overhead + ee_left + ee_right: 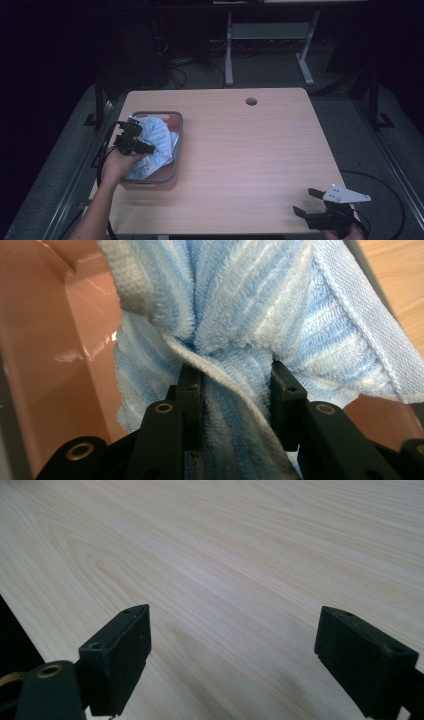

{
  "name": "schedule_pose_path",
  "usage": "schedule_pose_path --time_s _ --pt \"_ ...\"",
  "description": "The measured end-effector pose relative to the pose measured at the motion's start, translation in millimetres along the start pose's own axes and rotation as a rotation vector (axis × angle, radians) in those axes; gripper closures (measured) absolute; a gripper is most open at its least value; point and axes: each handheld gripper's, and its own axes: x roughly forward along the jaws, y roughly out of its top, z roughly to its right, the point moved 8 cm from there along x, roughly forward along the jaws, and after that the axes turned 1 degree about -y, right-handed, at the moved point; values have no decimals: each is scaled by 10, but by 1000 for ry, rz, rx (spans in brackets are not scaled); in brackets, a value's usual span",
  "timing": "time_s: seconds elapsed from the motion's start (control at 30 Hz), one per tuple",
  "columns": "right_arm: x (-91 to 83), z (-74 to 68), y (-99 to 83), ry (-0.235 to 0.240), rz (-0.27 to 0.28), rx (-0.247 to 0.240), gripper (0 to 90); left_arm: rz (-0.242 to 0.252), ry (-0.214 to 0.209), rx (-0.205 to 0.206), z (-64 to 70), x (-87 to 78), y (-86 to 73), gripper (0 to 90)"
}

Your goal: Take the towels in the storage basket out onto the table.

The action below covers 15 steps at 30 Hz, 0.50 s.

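A blue and white striped towel [156, 140] lies bunched in a pink basket with a grey rim [178, 150] at the table's left. My left gripper [140, 142] reaches into the basket from its left side. In the left gripper view its jaws are closed on a fold of the towel [235, 315], with the basket's pink wall [55, 340] at the left. My right gripper [306, 201] sits at the table's front right corner, open, with nothing between its fingers. In the right gripper view the right gripper [232, 650] hovers over bare wood.
The wooden table [250, 150] has a round cable hole [251, 101] near its far edge. Beyond the table stand a grey desk frame [270, 35] and cables on a dark floor. A cable loops near the table's front right.
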Motion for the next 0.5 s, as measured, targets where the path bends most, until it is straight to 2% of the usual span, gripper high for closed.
schedule_pose_path --time_s 0.2,0.47,0.5 --pt "-1 7 6 -3 2 3 144 22 3 -4 -20 -120 33 653" --pt "5 8 2 -3 1 3 144 38 -12 -20 -34 -218 54 652" --pt "9 7 4 -3 1 3 144 47 -24 -21 -33 -237 64 652"
